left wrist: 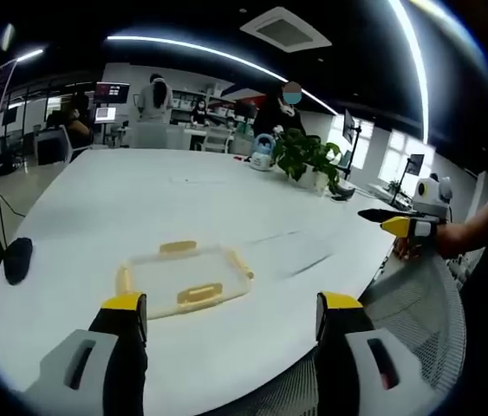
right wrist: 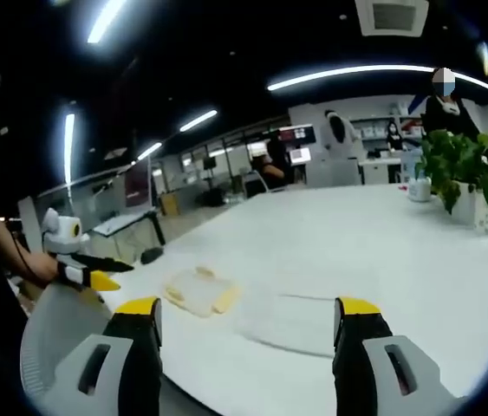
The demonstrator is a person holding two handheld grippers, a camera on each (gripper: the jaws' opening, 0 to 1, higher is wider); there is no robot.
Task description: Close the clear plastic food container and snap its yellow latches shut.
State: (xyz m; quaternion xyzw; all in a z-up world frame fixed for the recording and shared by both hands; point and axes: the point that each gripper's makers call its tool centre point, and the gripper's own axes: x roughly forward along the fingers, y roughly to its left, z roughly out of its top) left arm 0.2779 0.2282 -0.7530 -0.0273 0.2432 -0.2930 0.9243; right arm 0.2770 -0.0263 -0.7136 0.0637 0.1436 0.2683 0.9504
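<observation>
A clear plastic container piece with yellow latches (left wrist: pixel 185 279) lies flat on the white table (left wrist: pixel 183 199), just beyond my left gripper (left wrist: pixel 231 305), which is open and empty. To its right lies a second clear piece (left wrist: pixel 289 251), faint and apart from it. In the right gripper view the yellow-latched piece (right wrist: pixel 198 290) sits left of centre, with the faint clear piece (right wrist: pixel 289 322) nearer. My right gripper (right wrist: pixel 249 308) is open above the table's near edge, holding nothing. A hand holds the right gripper (left wrist: pixel 397 223) at the table's right side. The left gripper (right wrist: pixel 90 274) shows at the left.
A potted plant (left wrist: pixel 309 156) and a small blue-white kettle (left wrist: pixel 263 153) stand at the table's far side. A black object (left wrist: pixel 16 258) rests at the left edge. A grey mesh chair (left wrist: pixel 417 295) stands against the near edge. People stand by desks in the background.
</observation>
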